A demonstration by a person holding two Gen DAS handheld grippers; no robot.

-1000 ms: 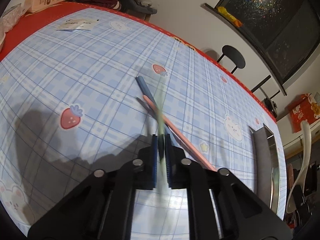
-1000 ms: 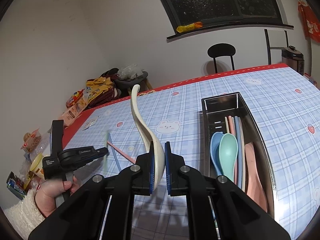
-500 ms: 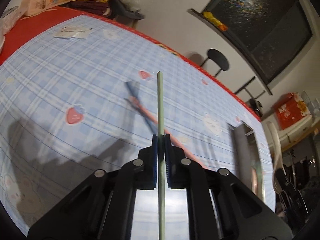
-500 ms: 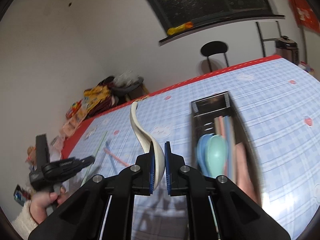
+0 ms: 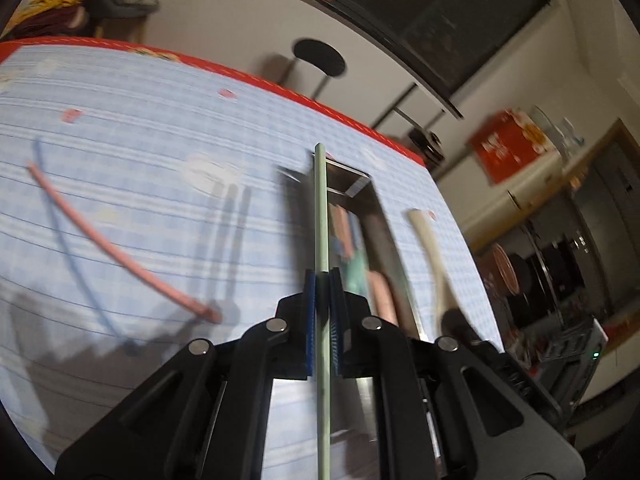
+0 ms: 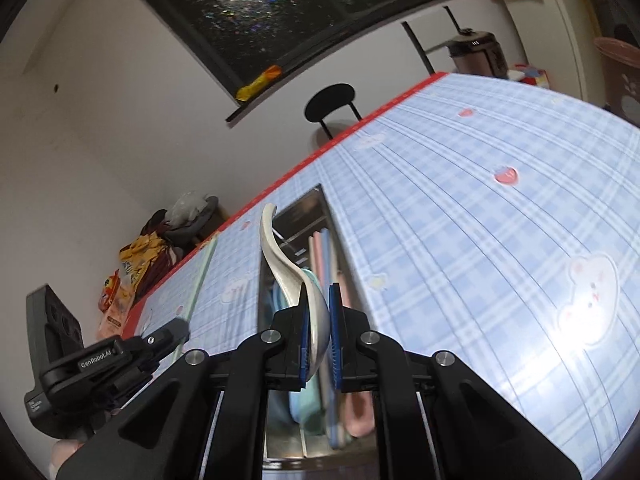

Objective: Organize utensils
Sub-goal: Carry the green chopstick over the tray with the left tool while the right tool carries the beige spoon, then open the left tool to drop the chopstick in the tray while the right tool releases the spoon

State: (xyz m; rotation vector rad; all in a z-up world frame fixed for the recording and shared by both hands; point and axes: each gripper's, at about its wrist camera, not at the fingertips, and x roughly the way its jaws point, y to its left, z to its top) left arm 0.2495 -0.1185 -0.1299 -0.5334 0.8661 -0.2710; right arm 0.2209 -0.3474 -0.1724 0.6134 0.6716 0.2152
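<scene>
My left gripper (image 5: 323, 276) is clamped tight on a pale green chopstick (image 5: 321, 208), which runs straight up between the blue pads and sticks out well past the fingertips, its far end reaching over the near rim of the metal utensil tray (image 5: 394, 256). The stick also runs back below the jaws toward the camera. Through that same lens I see a pink chopstick (image 5: 120, 256) and a blue chopstick (image 5: 76, 264) lying loose on the checked tablecloth (image 5: 140, 120), off to the left of my grip and well apart from the tray. My right gripper (image 6: 318, 292) is pinched on the bowl of a white spoon (image 6: 280, 256); its curved handle rises up and away from the pads, over the tray (image 6: 304, 200). Inside the tray, just beyond and beneath those fingertips, I make out a teal spoon (image 6: 308, 404), a pink utensil (image 6: 360, 416) and long pastel handles, though blur keeps me from counting them. In the right view the left gripper's body (image 6: 104, 360) sits low on the left, near the tray's left side.
</scene>
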